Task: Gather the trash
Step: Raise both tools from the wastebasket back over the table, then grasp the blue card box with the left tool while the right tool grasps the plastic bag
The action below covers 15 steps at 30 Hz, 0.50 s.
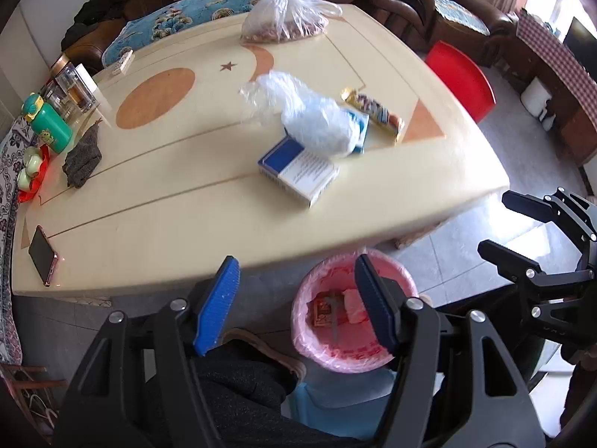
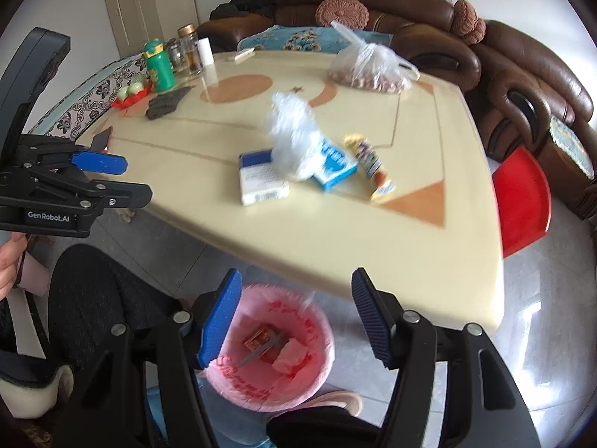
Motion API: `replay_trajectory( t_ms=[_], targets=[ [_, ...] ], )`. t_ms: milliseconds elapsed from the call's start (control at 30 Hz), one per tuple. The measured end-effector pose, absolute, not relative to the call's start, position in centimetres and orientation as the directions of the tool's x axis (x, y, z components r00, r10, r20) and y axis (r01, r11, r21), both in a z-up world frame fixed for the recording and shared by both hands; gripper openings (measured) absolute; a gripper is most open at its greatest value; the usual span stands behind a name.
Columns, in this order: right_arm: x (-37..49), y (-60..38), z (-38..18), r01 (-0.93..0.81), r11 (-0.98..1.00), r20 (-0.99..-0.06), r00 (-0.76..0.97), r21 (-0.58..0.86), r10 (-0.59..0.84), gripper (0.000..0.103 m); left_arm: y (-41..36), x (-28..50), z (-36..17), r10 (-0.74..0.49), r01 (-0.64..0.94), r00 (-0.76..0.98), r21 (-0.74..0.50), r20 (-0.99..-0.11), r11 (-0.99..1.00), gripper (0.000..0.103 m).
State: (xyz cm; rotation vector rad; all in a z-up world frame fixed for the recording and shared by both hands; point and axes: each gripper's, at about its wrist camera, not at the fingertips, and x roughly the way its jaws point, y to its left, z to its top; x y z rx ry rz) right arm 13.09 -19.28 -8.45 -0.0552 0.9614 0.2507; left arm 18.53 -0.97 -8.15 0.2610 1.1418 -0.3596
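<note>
On the cream table (image 1: 186, 194) lie a crumpled clear plastic bag (image 1: 309, 115), a white and blue box (image 1: 298, 171), a blue carton (image 1: 360, 127) and a snack wrapper (image 1: 377, 112). A pink-lined bin (image 1: 335, 356) stands on the floor at the table's near edge and holds a red packet and crumpled paper. My left gripper (image 1: 296, 265) hangs open above the bin with nothing between its blue pads. To its right, my right gripper (image 1: 496, 222) is open and empty too. The right wrist view shows the same bin (image 2: 246, 388) below my right gripper (image 2: 296, 276), with my left gripper (image 2: 136, 178) at the left.
A tied bag of nuts (image 1: 287, 18) sits at the table's far side. A green bottle (image 1: 48, 123), glass jars, a grey cloth (image 1: 83, 158) and a phone (image 1: 41, 255) line its left end. A red stool (image 1: 460, 78) and brown sofa (image 2: 522, 86) stand beyond. The person's dark-trousered leg (image 1: 238, 380) is beside the bin.
</note>
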Motion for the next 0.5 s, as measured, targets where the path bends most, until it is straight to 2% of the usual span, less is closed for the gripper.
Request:
replay_trajectory(
  t_ms=[67, 267, 500],
  targets=[
    [13.8, -19.7, -7.9, -0.228, 0.972, -0.813, 0.554, 0.060, 0.180, 0.061, -1.4, 19.3, -7.9, -0.147, 0.385, 0.364, 0.004, -0.920, 0.923, 0.068],
    [16.7, -21.8, -7.0, -0.202, 0.979, -0.804, 0.576, 0.034, 0.147, 0.062, -2.3, 21.9, -9.0, -0.140, 0.311, 0.323, -0.035, -0.936, 0.950, 0.069],
    [20.1, -24.3, -8.3, -0.190, 0.981, -0.814, 0.564, 0.041, 0.143, 0.062, -2.7, 25.7, -12.0, -0.130, 0.205, 0.254, -0.077, -0.958, 0.976, 0.069]
  ],
)
